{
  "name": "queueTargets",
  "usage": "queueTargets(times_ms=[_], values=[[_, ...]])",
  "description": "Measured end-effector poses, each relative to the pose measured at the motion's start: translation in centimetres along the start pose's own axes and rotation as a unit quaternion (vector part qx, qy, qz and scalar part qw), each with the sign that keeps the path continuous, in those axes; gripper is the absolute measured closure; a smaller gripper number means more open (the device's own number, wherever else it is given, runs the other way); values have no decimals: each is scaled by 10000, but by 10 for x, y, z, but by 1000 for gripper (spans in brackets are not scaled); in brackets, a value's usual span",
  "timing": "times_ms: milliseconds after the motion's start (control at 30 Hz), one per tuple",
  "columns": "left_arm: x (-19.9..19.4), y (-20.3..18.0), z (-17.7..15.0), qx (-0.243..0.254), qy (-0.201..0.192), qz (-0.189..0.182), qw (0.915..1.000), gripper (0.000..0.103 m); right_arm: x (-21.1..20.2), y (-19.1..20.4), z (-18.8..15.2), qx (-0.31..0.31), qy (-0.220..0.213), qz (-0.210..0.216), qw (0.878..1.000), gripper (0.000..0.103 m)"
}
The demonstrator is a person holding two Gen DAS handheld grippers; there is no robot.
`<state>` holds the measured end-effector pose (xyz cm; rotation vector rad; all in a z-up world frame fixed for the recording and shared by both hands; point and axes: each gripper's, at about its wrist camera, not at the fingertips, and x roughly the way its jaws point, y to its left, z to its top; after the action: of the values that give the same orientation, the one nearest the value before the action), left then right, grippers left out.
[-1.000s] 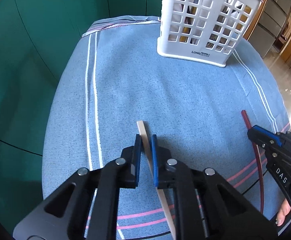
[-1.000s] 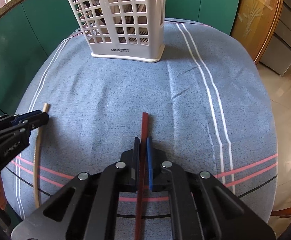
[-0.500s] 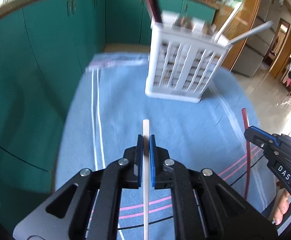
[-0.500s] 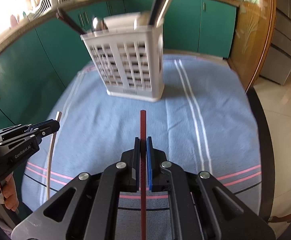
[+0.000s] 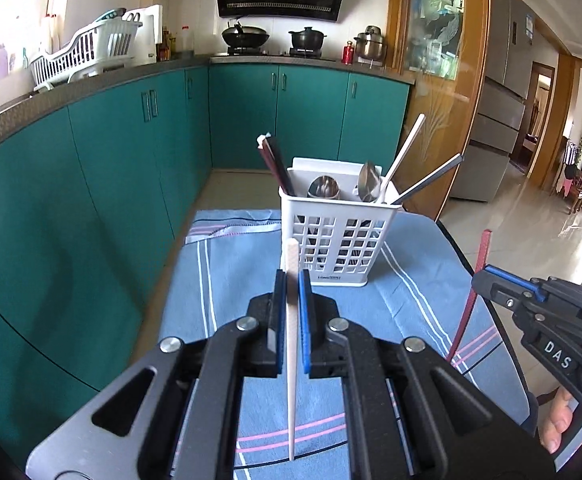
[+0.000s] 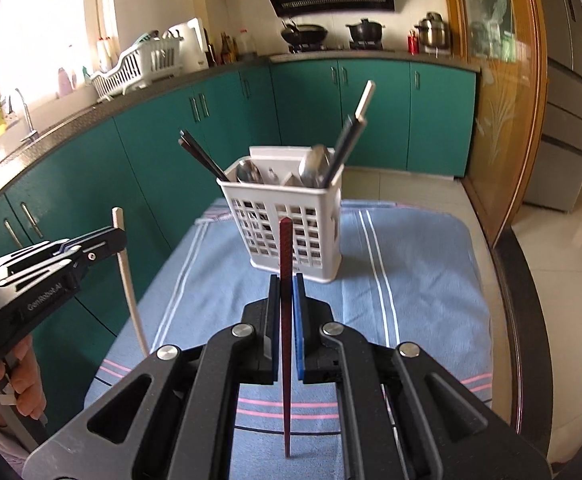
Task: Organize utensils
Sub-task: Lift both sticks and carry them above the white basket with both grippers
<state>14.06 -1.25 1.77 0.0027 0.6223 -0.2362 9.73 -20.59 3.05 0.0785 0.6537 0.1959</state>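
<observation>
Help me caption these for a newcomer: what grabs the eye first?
Each hand-held gripper pinches one chopstick upright above the blue striped cloth: the left hand-held gripper a cream chopstick, the right hand-held gripper a dark red chopstick. Beyond them stands a white utensil caddy holding spoons and chopsticks.

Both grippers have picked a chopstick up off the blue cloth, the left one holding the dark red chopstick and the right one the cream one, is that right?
Not quite: the colours are swapped. The left gripper holds the cream chopstick, as the left wrist view shows, and the right gripper holds the dark red chopstick. Both are lifted above the blue striped cloth.
</observation>
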Motion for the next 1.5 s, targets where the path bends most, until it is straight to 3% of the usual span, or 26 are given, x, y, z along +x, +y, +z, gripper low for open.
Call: queueTargets(times_ms=[333, 800, 1000, 1333, 1500], values=[[6, -2, -7, 26, 99, 71, 9999, 97, -3, 13, 4, -121, -164, 3, 9998, 96], [-16, 0, 6, 4, -305, 35, 9995, 97, -17, 17, 12, -148, -340, 29, 9993, 96], [-19, 10, 16, -204, -330, -165, 9991, 97, -22, 17, 14, -167, -399, 69, 9990, 96], [-54, 12, 75, -260, -1102, -532, 9921, 97, -36, 8, 52, -237, -768, 78, 9967, 96], [-83, 13, 121, -341, -1906, -778, 9780, 97, -45, 11, 95, -287, -1205, 115, 9922, 96]])
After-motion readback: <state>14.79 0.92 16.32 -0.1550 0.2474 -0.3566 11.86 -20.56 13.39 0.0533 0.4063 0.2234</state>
